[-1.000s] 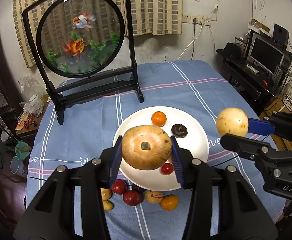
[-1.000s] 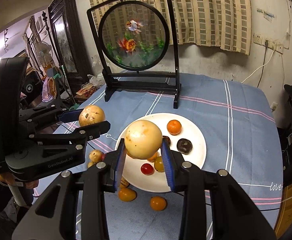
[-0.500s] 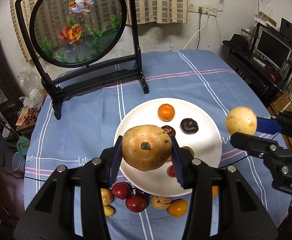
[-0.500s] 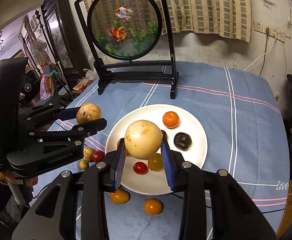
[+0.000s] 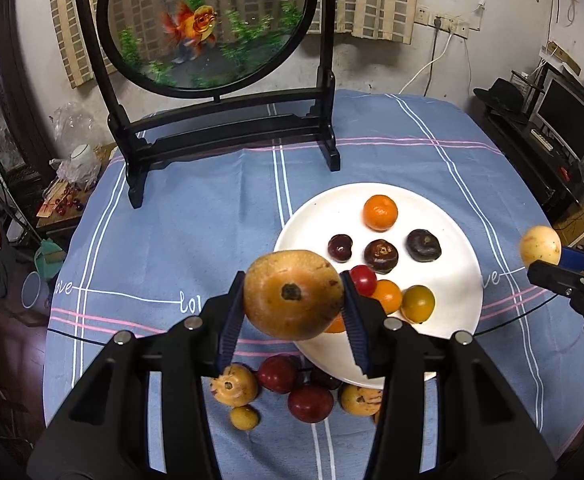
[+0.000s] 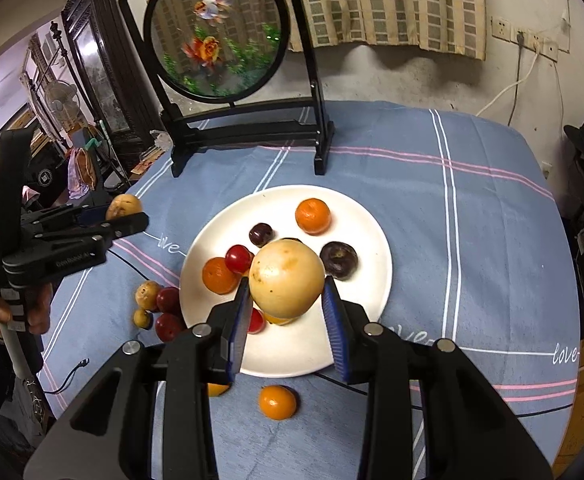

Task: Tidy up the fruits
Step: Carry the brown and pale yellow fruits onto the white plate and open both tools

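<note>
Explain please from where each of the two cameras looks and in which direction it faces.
Left wrist: sits behind the left gripper, looking down at the white plate; own fingers clamp a brown fruit.
Right wrist: sits behind the right gripper, facing the same plate; own fingers clamp a pale fruit, and a hand shows.
Shared: plate, goldfish screen, each other's gripper.

A plate (image 6: 372, 236) sits on the worktop (image 6: 472, 216), with a framed round screen (image 6: 216, 36) standing behind it at the far edge. Several small fruits (image 6: 312, 216) lie on the plate, toward its far and left parts. More loose fruits (image 6: 160, 300) lie on the worktop just left of the plate, and one (image 6: 278, 401) lies before its near rim. The left tongs (image 5: 292, 312) hold a large fruit (image 5: 292, 300) over the plate's left rim; the right tongs (image 6: 286, 304) hold another fruit (image 6: 286, 278) above the plate's middle.
</note>
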Demonstrator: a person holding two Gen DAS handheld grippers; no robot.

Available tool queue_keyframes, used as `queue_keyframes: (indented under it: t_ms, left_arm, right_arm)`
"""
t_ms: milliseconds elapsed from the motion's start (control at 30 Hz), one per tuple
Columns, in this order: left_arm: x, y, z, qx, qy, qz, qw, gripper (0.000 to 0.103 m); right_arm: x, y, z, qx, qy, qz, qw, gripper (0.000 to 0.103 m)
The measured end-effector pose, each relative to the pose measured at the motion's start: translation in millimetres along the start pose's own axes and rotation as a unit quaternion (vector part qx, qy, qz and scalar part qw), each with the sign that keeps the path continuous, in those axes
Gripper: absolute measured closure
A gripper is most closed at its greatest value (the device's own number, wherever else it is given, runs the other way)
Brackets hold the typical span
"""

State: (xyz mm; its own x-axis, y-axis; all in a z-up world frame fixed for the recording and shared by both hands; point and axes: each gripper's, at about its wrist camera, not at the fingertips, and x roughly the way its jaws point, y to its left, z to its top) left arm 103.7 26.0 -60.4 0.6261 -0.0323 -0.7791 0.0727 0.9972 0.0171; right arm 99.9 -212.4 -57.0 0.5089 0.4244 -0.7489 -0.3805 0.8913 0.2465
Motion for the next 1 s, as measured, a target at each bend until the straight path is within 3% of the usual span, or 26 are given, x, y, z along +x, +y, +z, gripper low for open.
queue_keyframes:
  t_ms: [1000]
  left_arm:
    - [26.6,-53.1,12.8,0.055,0.007,-0.016,0.9983,0.057]
  right_arm:
    - [34.0,1.0,4.3,0.0,0.021,0.017,1.0,0.068]
